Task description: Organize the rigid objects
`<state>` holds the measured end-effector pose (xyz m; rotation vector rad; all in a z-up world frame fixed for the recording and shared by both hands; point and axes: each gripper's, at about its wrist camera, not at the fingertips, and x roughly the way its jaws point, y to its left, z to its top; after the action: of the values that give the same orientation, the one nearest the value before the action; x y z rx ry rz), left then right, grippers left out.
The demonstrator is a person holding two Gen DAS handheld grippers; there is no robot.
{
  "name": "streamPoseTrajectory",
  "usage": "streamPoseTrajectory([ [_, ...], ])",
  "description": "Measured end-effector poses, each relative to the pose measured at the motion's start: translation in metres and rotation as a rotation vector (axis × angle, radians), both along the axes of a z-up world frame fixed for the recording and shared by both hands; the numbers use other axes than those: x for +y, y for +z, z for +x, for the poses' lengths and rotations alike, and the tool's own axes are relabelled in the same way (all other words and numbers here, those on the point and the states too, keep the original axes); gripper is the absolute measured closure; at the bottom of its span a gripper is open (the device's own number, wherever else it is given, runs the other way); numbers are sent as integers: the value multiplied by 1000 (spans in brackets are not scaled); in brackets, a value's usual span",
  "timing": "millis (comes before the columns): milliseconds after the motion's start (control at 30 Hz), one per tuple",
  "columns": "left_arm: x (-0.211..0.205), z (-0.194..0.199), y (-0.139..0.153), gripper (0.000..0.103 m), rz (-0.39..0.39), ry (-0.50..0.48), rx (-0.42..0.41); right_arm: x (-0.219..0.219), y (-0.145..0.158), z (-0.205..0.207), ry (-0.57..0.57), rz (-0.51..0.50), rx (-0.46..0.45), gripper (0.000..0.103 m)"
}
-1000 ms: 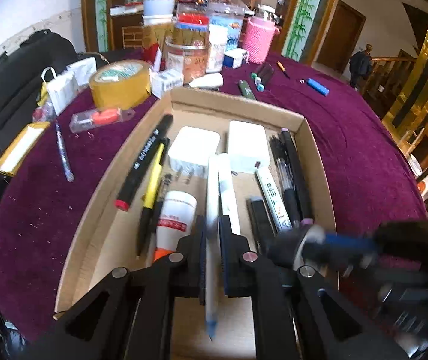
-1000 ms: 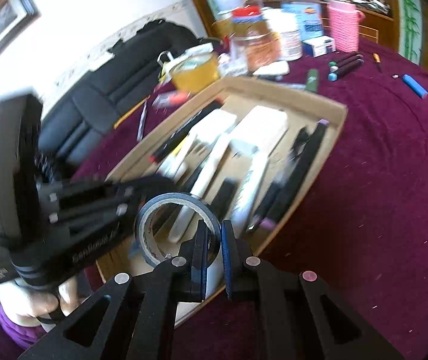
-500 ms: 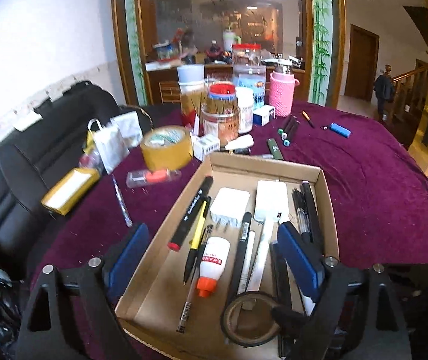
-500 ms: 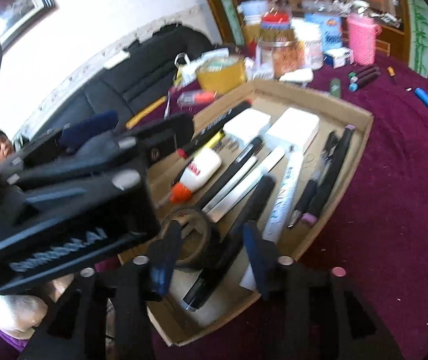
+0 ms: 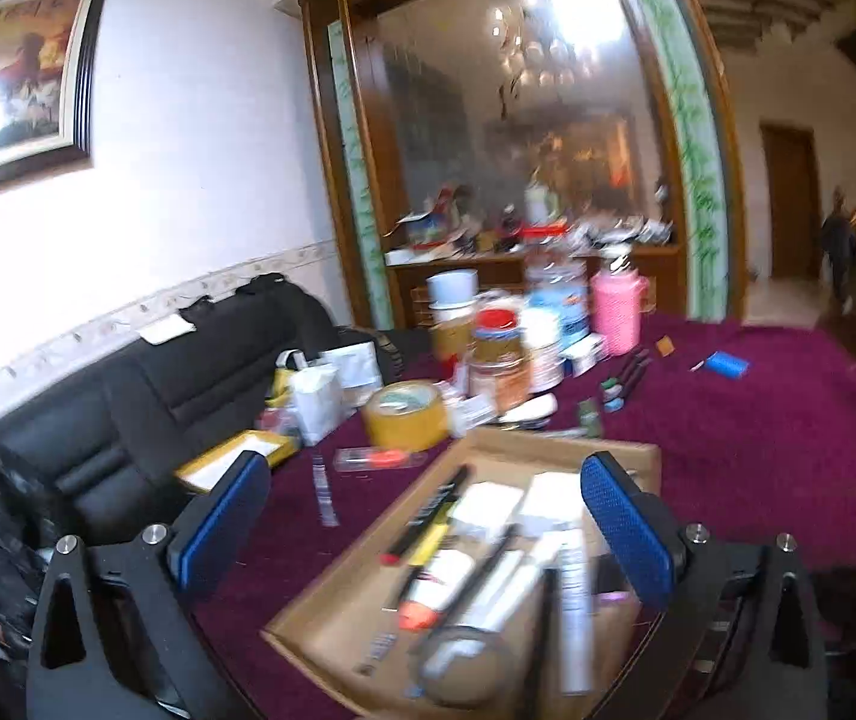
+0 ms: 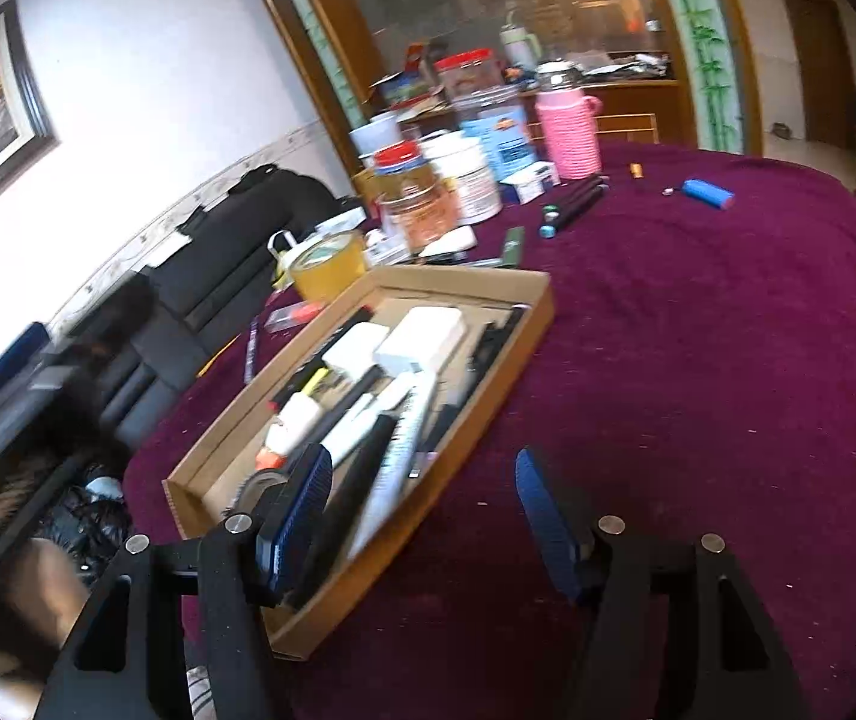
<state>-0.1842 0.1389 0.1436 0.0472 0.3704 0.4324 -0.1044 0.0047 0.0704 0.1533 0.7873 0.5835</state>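
A shallow cardboard tray [image 5: 332,588] [image 6: 506,354] lies on the purple tablecloth. It holds several pens and markers, a glue bottle [image 6: 290,426], two white adapters [image 6: 422,339] and a dark tape roll [image 5: 464,663] at its near end. My left gripper [image 5: 422,522] is open and empty, raised above the tray's near half. My right gripper [image 6: 422,510] is open and empty above the tray's near right edge; its left finger [image 6: 296,516] covers part of the tape roll.
A yellow tape roll [image 5: 407,414], jars and a pink cup [image 6: 569,132] crowd the table's far side. Markers [image 6: 575,204], a green stick [image 6: 512,246] and a blue lighter [image 6: 707,192] lie loose on the cloth. A black sofa [image 5: 146,384] stands at the left.
Both grippers opened: the left let go of a white pen, the right let go of the dark tape roll, both now in the tray. Both grippers then rose and pulled back.
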Motion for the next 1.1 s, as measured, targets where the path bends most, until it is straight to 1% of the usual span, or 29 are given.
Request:
streamPoseTrajectory([
  [33, -3, 2, -1, 0, -23, -31, 7, -4, -1, 0, -10, 0, -2, 34],
  [100, -10, 9, -4, 0, -28, -61, 42, -10, -1, -2, -29, -3, -6, 33],
  [200, -19, 14, -9, 0, 1, -40, 59, -18, -2, -7, -59, -26, -36, 26],
  [267, -22, 14, -10, 0, 6, -30, 73, -21, -2, -11, -69, -38, -52, 24],
  [433, -20, 15, -13, 0, -14, -12, 97, -21, -3, -15, -68, -61, -68, 22],
  [500, -19, 16, -15, 0, -30, -13, 116, -18, -3, -17, -63, -76, -76, 21],
  [567, -15, 20, -19, 0, -64, -22, 144, -16, -4, -18, -58, -86, -78, 19],
  [633, -12, 22, -22, 0, -88, -20, 163, -14, -5, -20, -56, -98, -79, 18],
  [1100, 3, 25, -36, 0, -131, 2, 221, -1, -9, -22, -57, -154, -65, 18],
])
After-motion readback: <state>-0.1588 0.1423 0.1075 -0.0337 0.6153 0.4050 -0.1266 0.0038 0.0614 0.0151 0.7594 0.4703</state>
